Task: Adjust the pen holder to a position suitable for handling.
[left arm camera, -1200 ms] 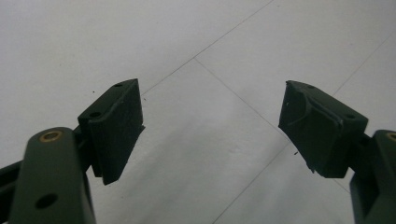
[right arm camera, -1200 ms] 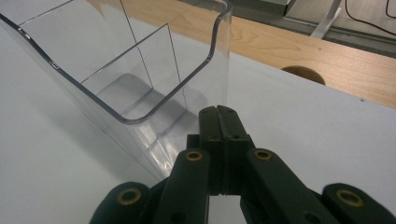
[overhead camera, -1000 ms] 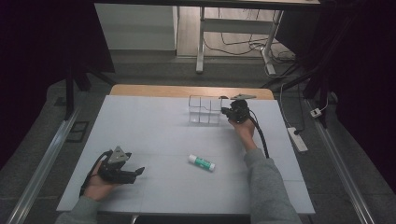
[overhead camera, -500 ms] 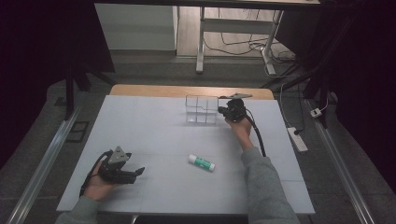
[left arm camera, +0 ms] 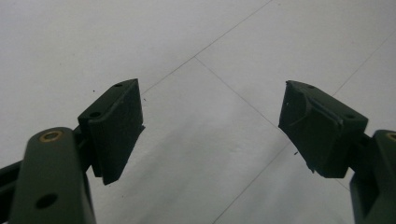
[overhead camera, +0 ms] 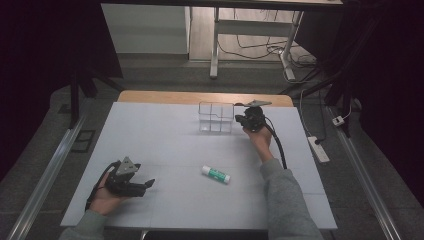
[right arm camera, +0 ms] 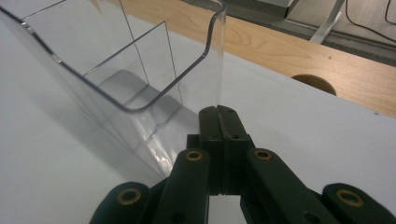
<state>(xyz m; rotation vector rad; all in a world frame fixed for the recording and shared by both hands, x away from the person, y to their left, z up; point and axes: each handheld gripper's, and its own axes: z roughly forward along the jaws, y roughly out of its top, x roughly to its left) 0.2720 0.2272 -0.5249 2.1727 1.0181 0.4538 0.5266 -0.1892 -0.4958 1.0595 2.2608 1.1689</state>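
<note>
White bench [overhead camera: 165, 145] fills the middle of the high view. The clear plastic organizer [overhead camera: 216, 117] stands at upper centre; the right gripper [right arm camera: 218, 122] has its fingers closed on a wall of it. At lower left, the left gripper [overhead camera: 145, 185] rests with fingers wide open, holding nothing. A glue stick [overhead camera: 216, 174] lies at lower centre.

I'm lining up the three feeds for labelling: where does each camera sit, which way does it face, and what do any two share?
High view: above the person's side, facing forward and down on the white table; shows both forearms, left gripper, right gripper, glue stick.
Left gripper view: rides the left gripper, facing down at bare table between open jaws.
Right gripper view: rides the right gripper, facing the clear divided box; jaws shut on its wall.
Shared: high and right gripper views both show the box.
</note>
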